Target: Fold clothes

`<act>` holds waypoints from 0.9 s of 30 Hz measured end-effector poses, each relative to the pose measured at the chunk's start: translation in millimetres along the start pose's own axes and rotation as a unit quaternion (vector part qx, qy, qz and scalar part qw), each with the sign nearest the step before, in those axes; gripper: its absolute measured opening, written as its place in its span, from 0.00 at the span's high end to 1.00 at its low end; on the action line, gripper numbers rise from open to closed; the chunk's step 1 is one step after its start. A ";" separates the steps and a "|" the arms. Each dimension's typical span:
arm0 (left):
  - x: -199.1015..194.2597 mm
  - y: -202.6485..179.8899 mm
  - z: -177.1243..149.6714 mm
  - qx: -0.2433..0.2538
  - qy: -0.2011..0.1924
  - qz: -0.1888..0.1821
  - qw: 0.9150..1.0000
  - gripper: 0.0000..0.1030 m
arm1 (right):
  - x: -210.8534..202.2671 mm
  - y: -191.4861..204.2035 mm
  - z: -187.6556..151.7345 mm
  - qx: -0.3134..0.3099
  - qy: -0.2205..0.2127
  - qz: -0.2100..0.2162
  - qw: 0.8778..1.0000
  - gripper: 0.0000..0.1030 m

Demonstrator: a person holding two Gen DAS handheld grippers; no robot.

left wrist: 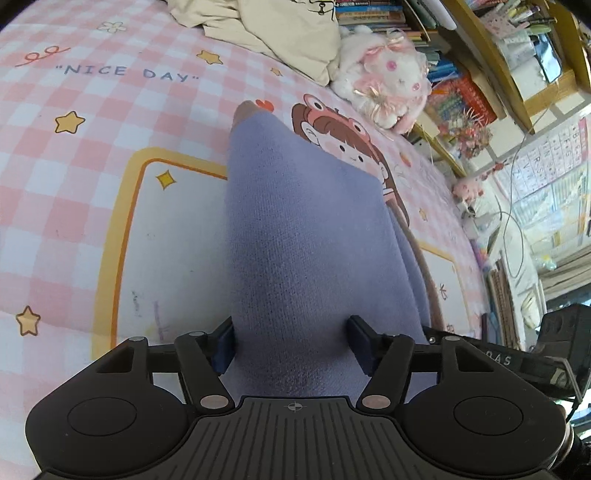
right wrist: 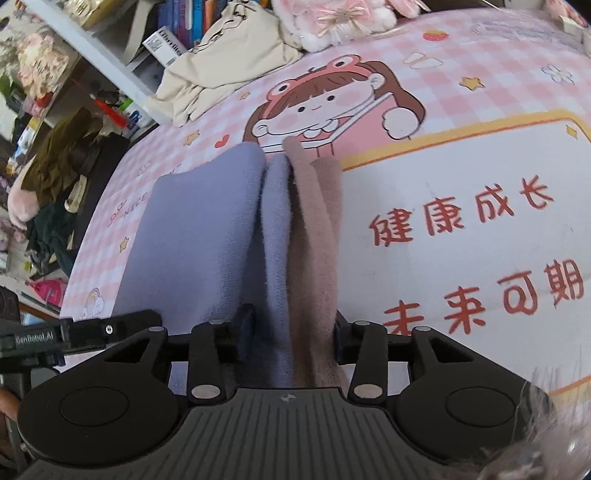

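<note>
A lilac knit garment [left wrist: 314,229] with a pinkish-brown layer [right wrist: 317,236] lies bunched lengthwise over the pink checked bed sheet [left wrist: 74,184]. My left gripper [left wrist: 291,347] is shut on its near end, with lilac cloth filling the gap between the blue pads [left wrist: 223,349]. In the right wrist view my right gripper [right wrist: 291,336] is shut on a fold of both layers, lilac on the left and brown on the right. The garment's far tip [left wrist: 245,110] points away across the sheet. What lies under the cloth is hidden.
A cream garment [left wrist: 266,33] is heaped at the far side of the bed beside a white and pink plush toy [left wrist: 384,77]. Bookshelves [left wrist: 480,55] stand past the bed's edge, and clothes and clutter [right wrist: 55,184] fill the left of the right wrist view.
</note>
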State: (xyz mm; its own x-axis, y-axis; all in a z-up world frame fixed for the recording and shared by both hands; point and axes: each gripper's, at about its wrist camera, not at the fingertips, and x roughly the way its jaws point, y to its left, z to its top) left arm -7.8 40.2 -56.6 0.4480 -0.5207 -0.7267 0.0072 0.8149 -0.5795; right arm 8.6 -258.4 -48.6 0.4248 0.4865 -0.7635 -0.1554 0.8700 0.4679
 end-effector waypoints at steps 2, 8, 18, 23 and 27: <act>0.6 -2.4 -0.1 0.005 -0.001 0.004 1.000 0.44 | 1.4 5.1 -0.6 -0.024 -0.001 -0.006 1.000 0.71; -9.3 -30.1 -3.9 0.082 -0.024 0.037 0.996 0.54 | -9.8 33.6 -11.0 -0.138 -0.042 -0.039 0.989 0.81; -33.0 -50.3 8.2 0.151 -0.086 0.038 0.984 0.54 | -29.8 54.8 -6.5 -0.215 -0.126 -0.045 0.967 0.81; -29.3 -49.7 26.4 0.152 -0.090 0.036 0.984 0.54 | -23.8 58.3 10.7 -0.220 -0.130 -0.046 0.966 0.81; -21.3 -48.7 44.9 0.152 -0.093 0.037 0.983 0.54 | -15.9 60.6 27.7 -0.222 -0.131 -0.048 0.965 0.81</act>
State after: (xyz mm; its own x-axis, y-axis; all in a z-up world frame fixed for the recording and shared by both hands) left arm 22.4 23.1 3.7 0.6126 -0.4241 -0.6670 0.2228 0.9023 -0.3691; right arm 17.2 -215.6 4.2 0.6586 0.4157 -0.6272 -0.4460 0.8870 0.1195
